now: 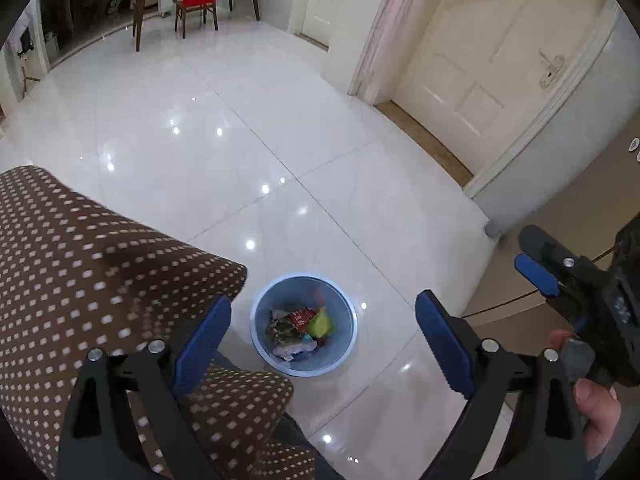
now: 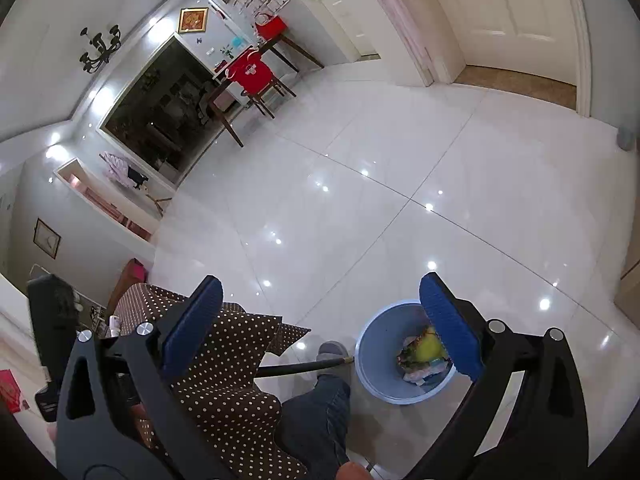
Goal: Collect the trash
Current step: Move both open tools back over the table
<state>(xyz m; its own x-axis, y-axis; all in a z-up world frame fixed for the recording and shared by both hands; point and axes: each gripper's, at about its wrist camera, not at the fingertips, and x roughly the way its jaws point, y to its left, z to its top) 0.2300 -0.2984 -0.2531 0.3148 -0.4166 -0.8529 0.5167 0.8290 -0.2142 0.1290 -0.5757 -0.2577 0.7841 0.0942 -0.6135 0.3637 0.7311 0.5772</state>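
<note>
From the left wrist, our left gripper gapes wide and empty above the one blue bin on the floor beside the dotted tablecloth; we should confirm the trash landed inside. From the right wrist, our right gripper likewise stands wide and empty, with wrappers piled too jumbled to count.

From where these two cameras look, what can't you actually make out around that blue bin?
- Trash in the blue bin: left wrist view shows a pile of wrappers, too small to name singly.
- Same bin in the right wrist view: the right gripper's blue finger covers part of its contents.
- Table under the dotted cloth: hidden by the cloth.
- Right gripper in the left wrist view: cut off by the picture edge.
</note>
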